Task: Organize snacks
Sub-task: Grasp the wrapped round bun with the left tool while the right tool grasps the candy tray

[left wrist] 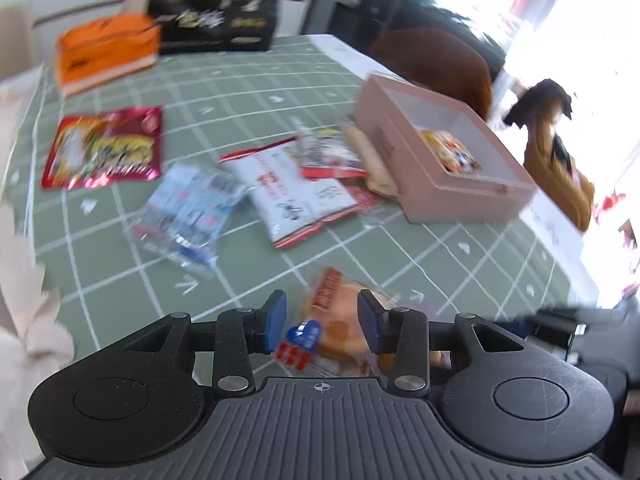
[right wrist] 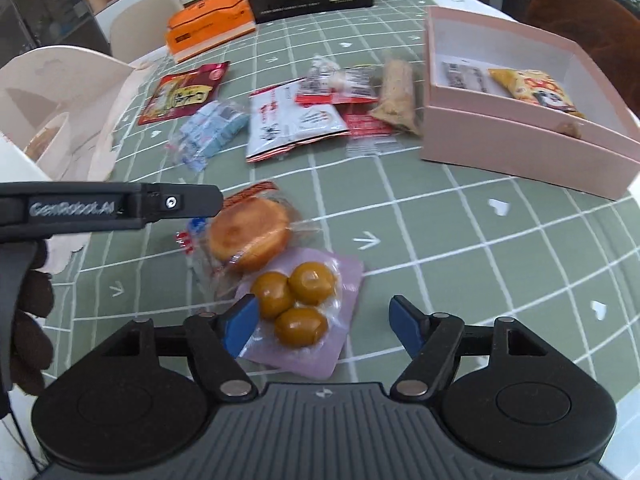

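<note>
Pink box on the right already holds a couple of packets. Left gripper is spread around the wrapped bun, right gripper spread over the egg pack. Next: squeeze, lift, drop in box, I'd guess.

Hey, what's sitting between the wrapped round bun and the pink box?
Nothing: in the right wrist view, only bare green grid tablecloth separates the wrapped bun from the pink box.

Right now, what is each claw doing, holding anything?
Left gripper: open, holding nothing, above the wrapped bun.
Right gripper: open, holding nothing, over the egg pack.
</note>
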{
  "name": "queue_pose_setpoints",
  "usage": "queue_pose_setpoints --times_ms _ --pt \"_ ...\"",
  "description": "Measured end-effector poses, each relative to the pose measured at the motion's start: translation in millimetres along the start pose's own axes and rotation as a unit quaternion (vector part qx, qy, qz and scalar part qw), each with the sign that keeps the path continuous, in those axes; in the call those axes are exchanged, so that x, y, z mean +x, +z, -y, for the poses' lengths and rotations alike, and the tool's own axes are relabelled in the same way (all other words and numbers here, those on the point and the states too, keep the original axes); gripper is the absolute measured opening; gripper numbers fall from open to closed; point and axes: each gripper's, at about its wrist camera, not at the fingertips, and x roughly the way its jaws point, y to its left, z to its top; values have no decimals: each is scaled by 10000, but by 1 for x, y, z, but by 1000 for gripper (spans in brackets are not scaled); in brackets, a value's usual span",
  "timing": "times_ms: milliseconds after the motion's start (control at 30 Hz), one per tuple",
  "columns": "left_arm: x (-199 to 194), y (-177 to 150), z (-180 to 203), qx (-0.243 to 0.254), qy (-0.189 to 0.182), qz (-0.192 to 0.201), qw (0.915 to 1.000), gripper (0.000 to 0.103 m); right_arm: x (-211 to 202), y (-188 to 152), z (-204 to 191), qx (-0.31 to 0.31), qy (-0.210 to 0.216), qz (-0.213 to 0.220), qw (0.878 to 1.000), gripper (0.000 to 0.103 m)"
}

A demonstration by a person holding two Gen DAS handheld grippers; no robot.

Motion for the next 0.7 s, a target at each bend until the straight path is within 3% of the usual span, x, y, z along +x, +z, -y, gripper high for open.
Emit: queue_pose_setpoints --times_ms 167,300,433,533,700 --pt "7 -2 26 731 120 -46 9972 44 -8 -3 35 220 -516 139 9983 72" --pt "18 -9 43 1370 369 -92 9898 44 -16 -7 68 562 -800 188 9950 72" --pt "25 -17 48 1866 476 -7 9813 54 -21 -11 91 771 -967 207 9921 73" --pt "32 -13 37 1642 541 -103 9849 62 -24 -13 95 743 -1109 254 9907 75" --pt "39 -11 23 1143 362 -341 9922 65 -24 -16 94 679 -1200 365 9898 81"
